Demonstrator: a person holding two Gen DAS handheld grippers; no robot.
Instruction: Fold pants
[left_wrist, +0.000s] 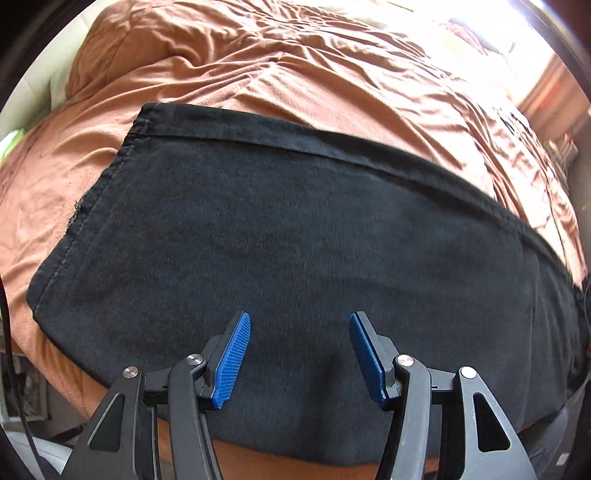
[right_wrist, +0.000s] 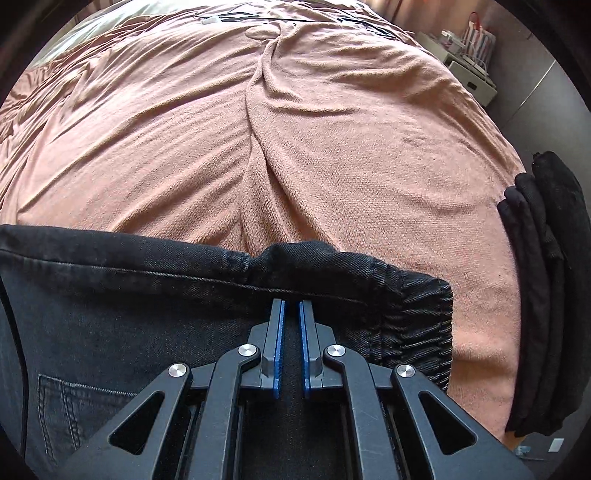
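Black pants (left_wrist: 277, 221) lie flat on an orange-pink bed cover (left_wrist: 258, 66), with a stitched hem along their left edge. My left gripper (left_wrist: 299, 321) hovers over the near part of the cloth, open, with nothing pinched between its blue pads (left_wrist: 232, 362). In the right wrist view the same pants (right_wrist: 129, 295) show an elastic waistband (right_wrist: 417, 321) and a back pocket (right_wrist: 74, 406). My right gripper (right_wrist: 292, 302) is shut on the pants just behind the waistband edge. The cloth bunches into a small hump ahead of its fingertips.
A stack of folded black garments (right_wrist: 543, 295) sits at the bed's right edge. A long crease runs up the bed cover (right_wrist: 258, 129). Cables (right_wrist: 221, 16) lie at the far end. A white cabinet (right_wrist: 469, 74) stands beyond the bed's far right corner.
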